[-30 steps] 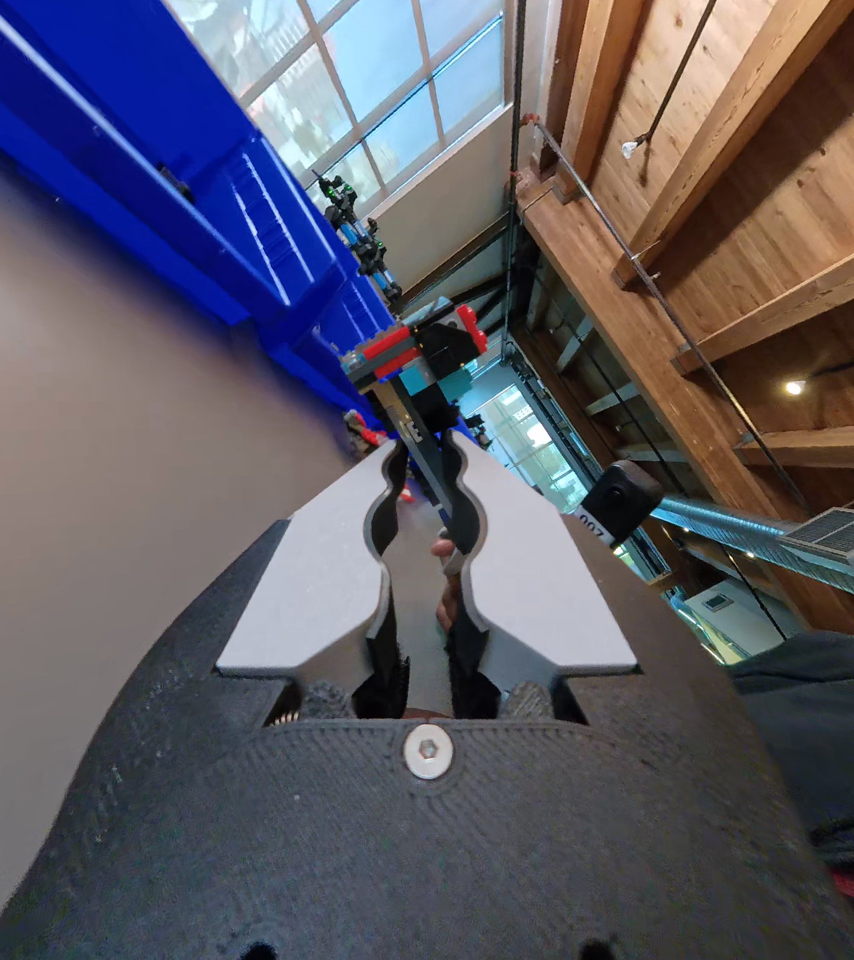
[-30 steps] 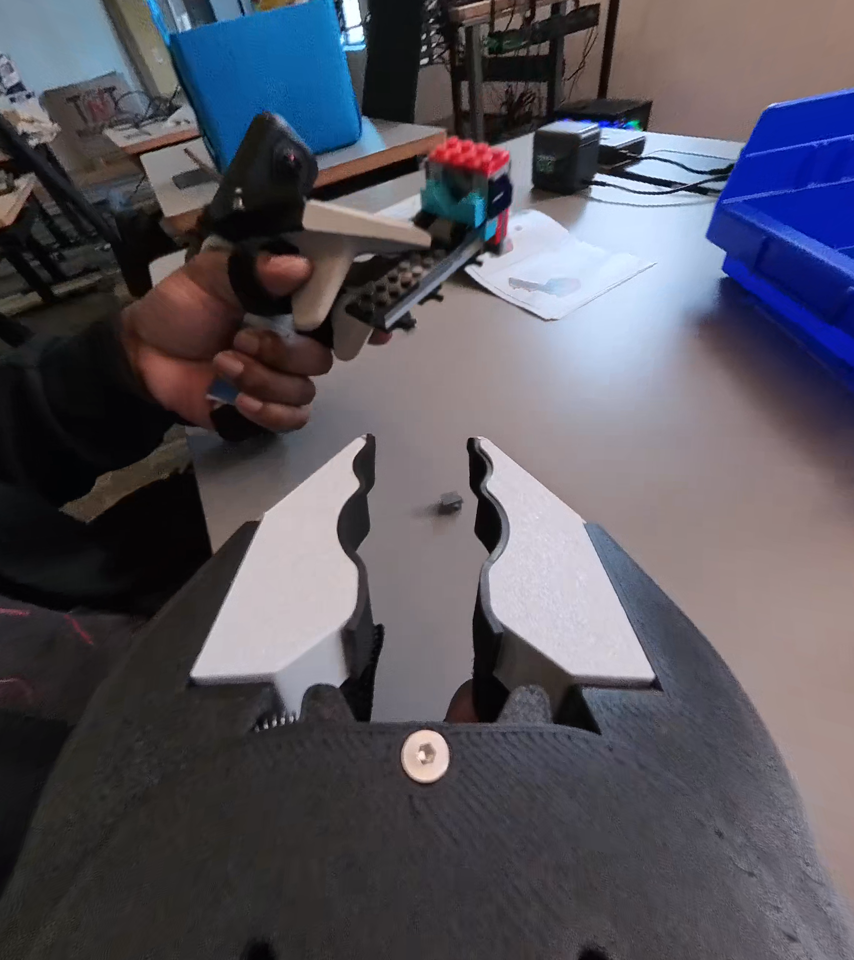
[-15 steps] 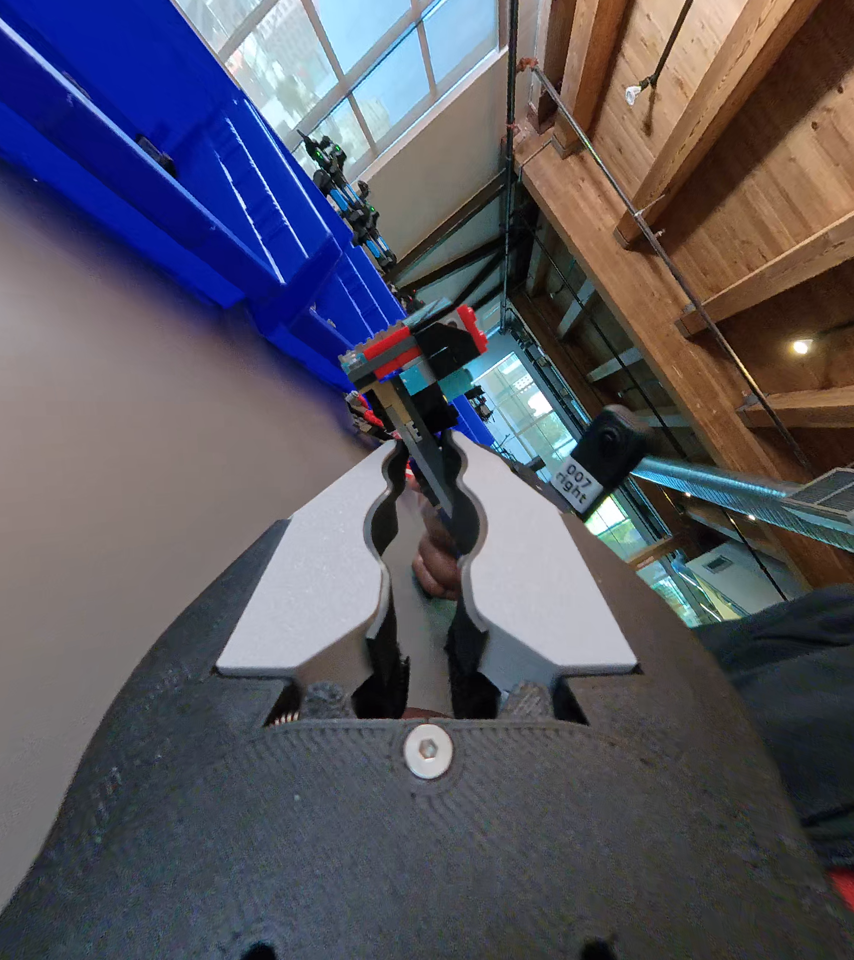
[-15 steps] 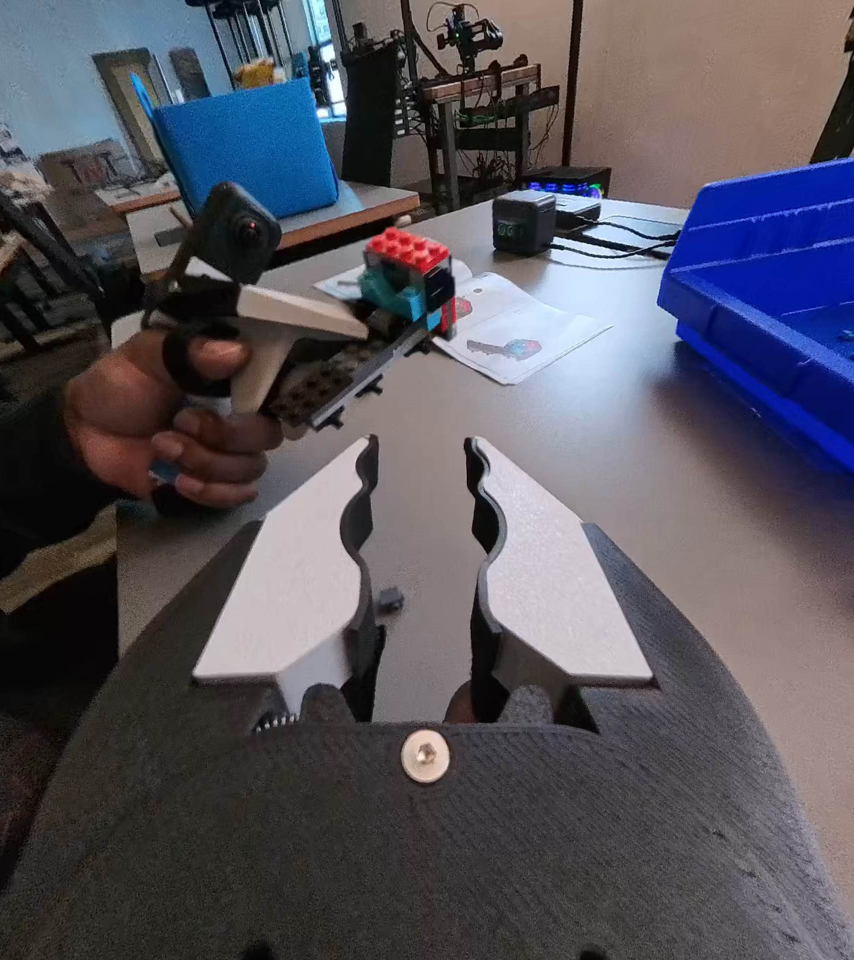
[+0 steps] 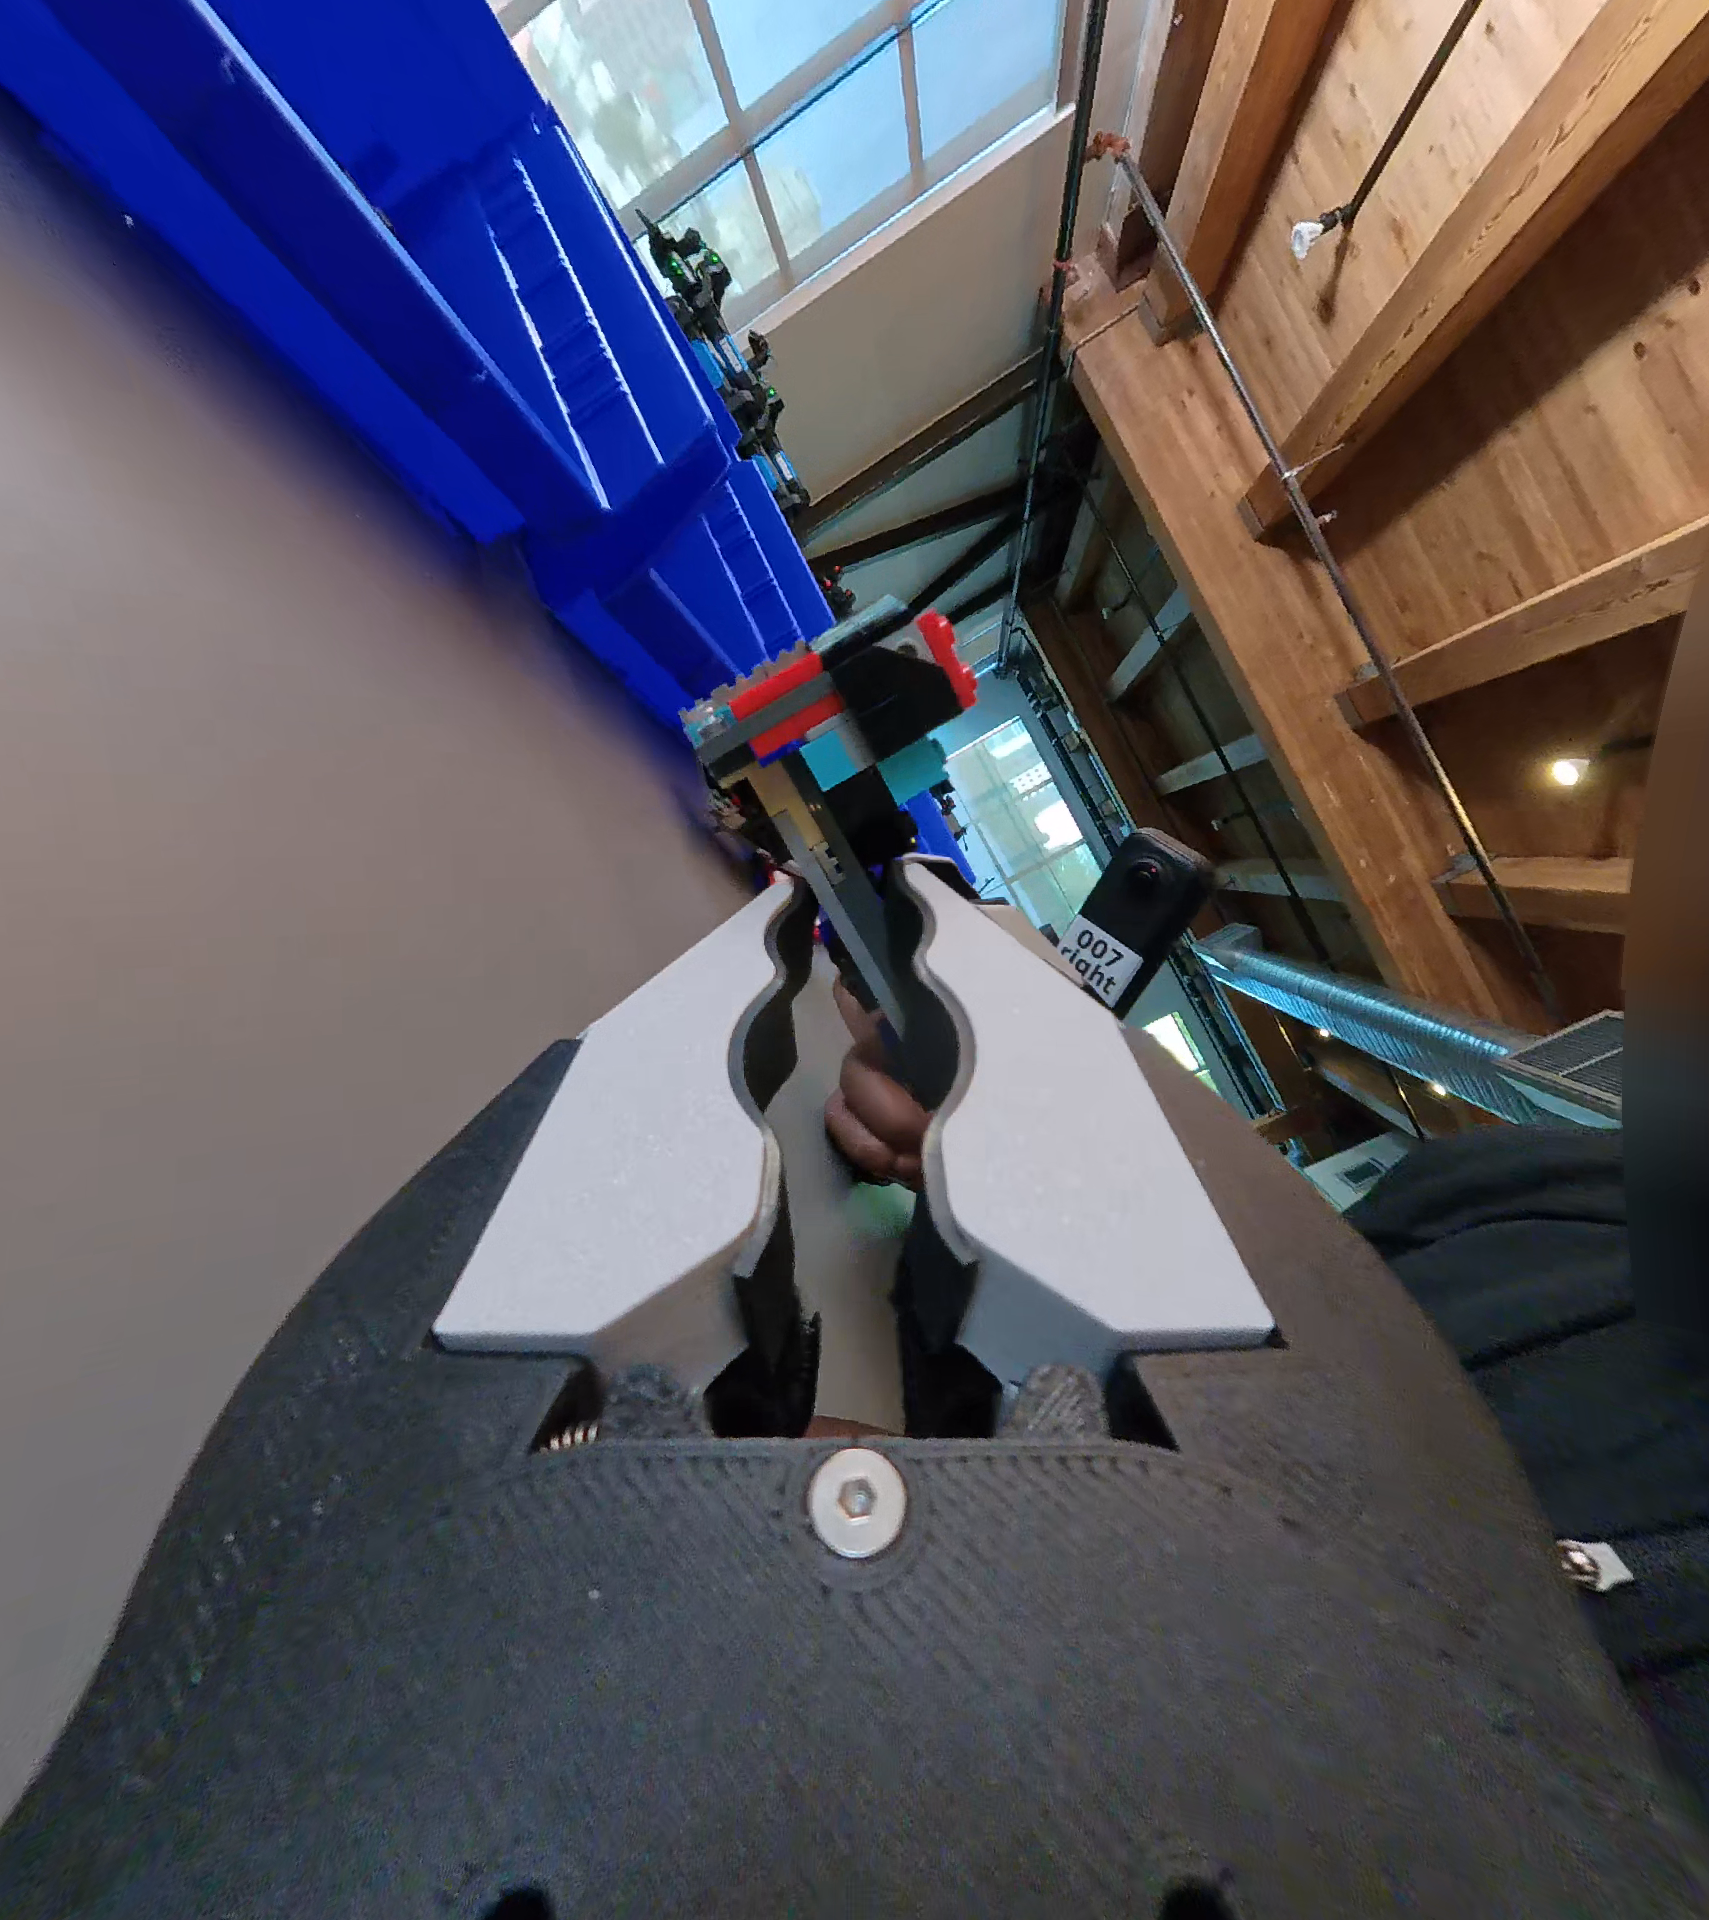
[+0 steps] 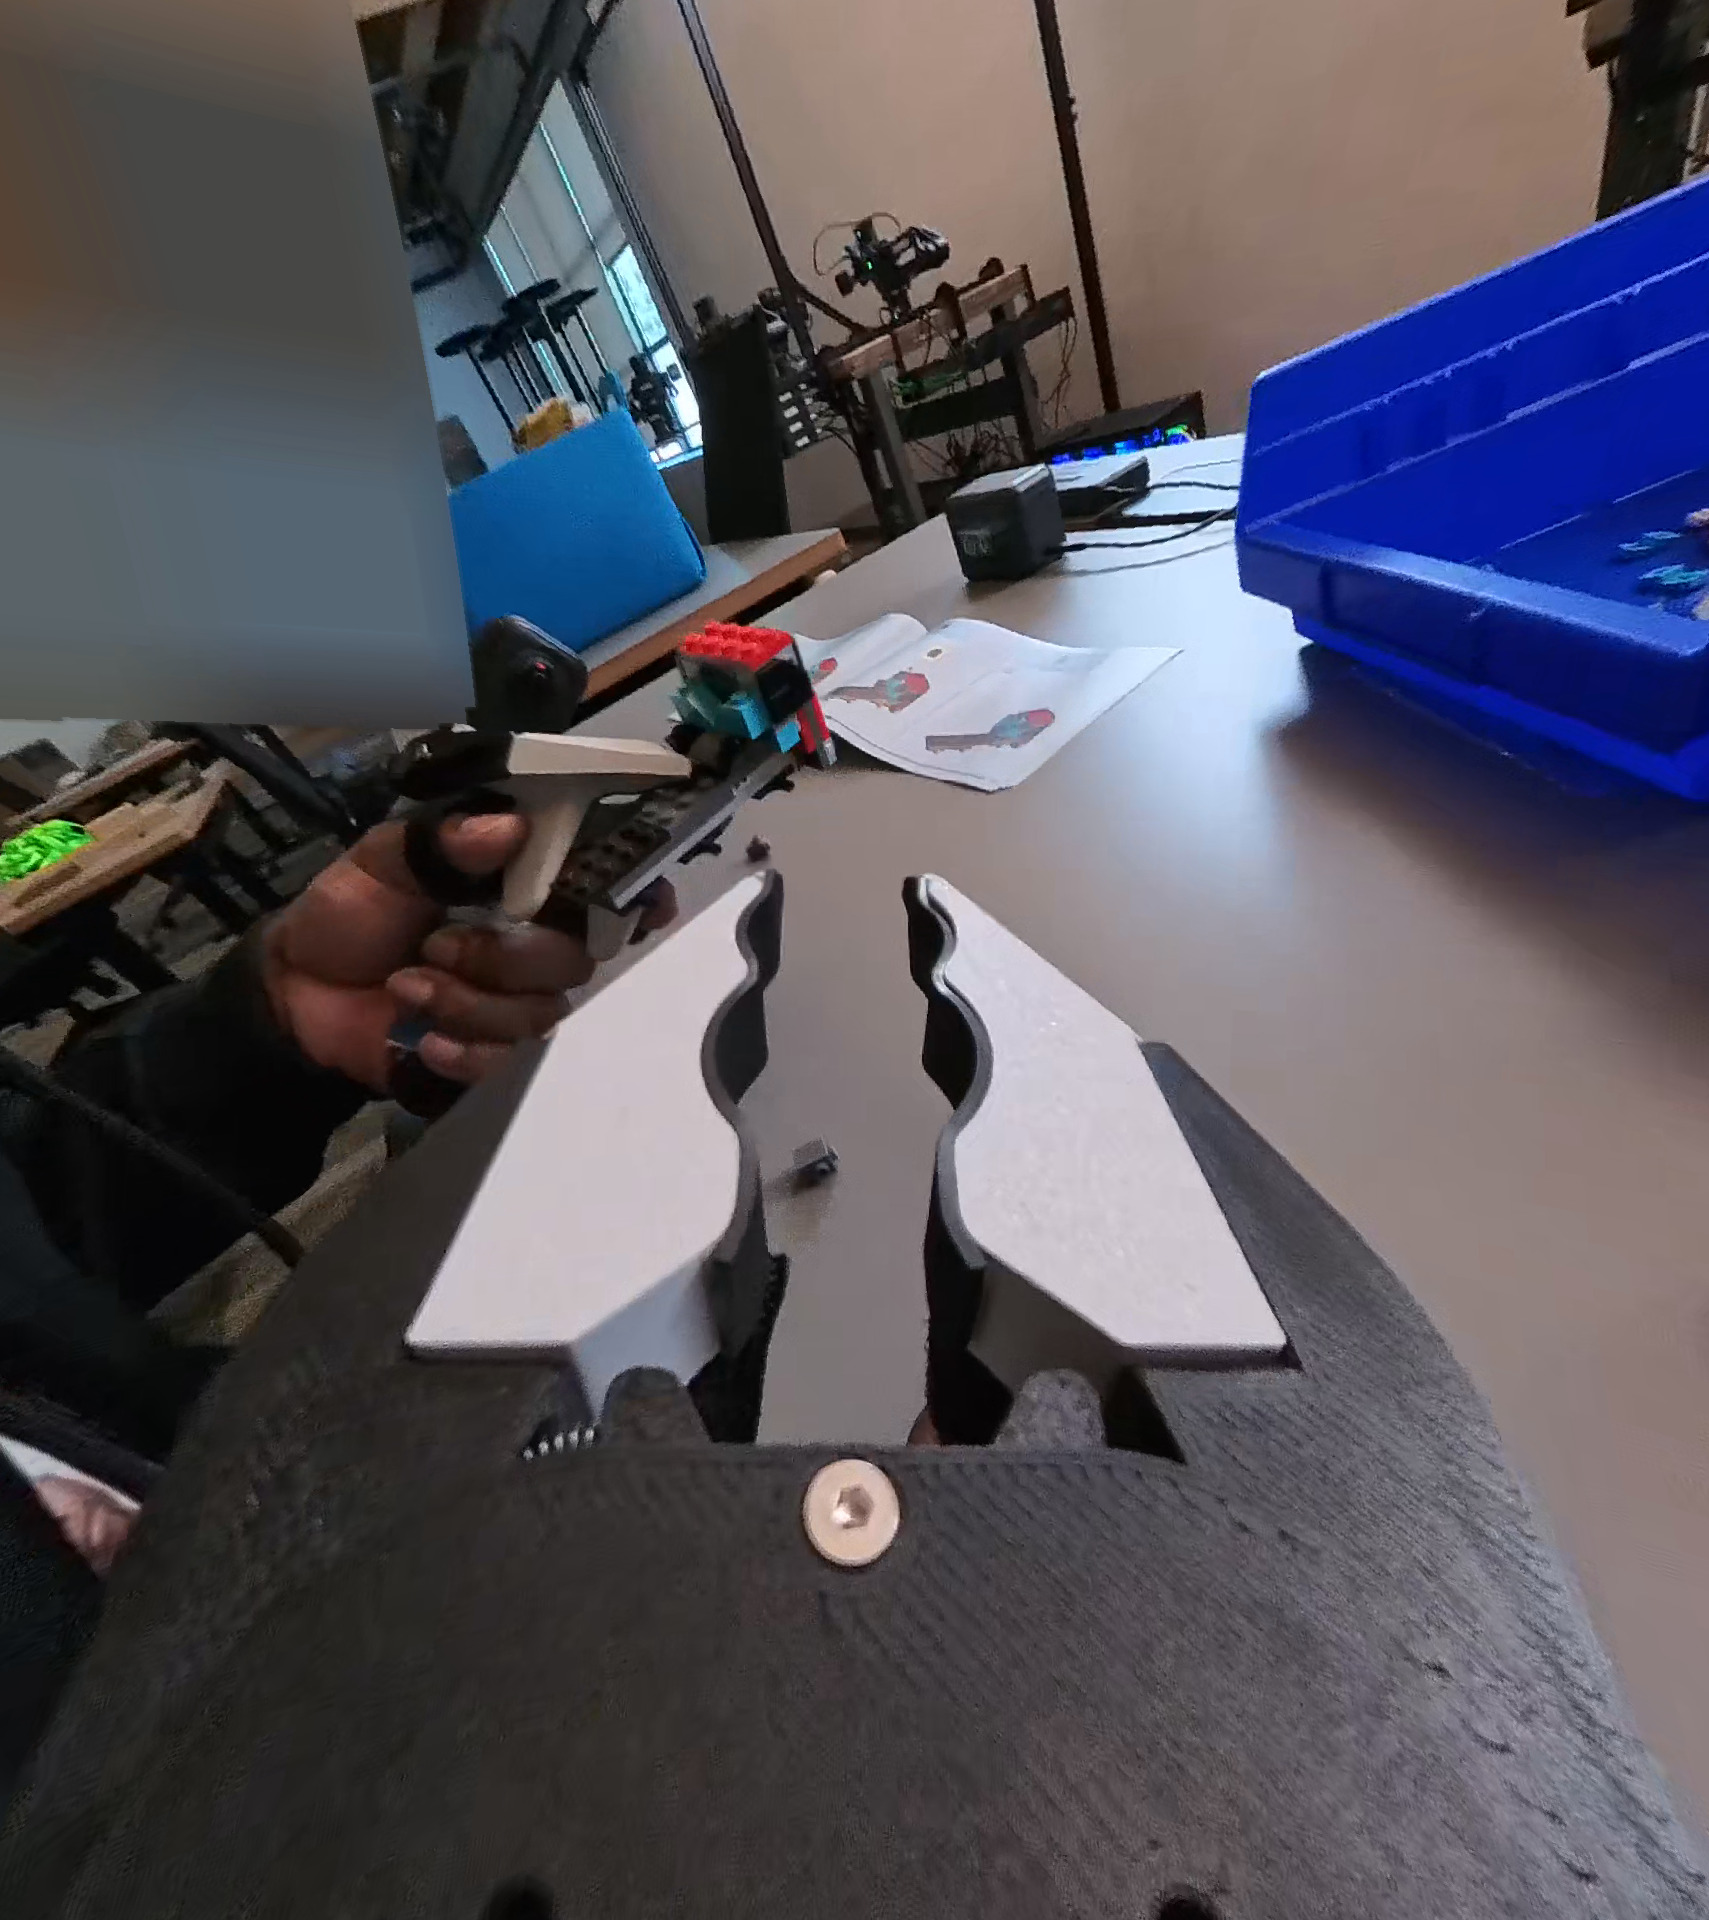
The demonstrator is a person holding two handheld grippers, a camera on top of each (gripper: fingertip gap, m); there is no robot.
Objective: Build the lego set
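Nearby, blue bin [image 6: 1515, 582], booklet [image 6: 985, 696], loose piece [image 6: 814, 1161]

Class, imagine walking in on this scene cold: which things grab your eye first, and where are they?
First, the half-built lego model, red, teal and black, held off the grey table by the left gripper clamped on its dark base plate. Next, the big blue bin at the table's right. Between the open right gripper's fingers lies a tiny dark piece.

A small black box [image 6: 1004, 520] with cables sits on the grey table [image 6: 1349, 987].
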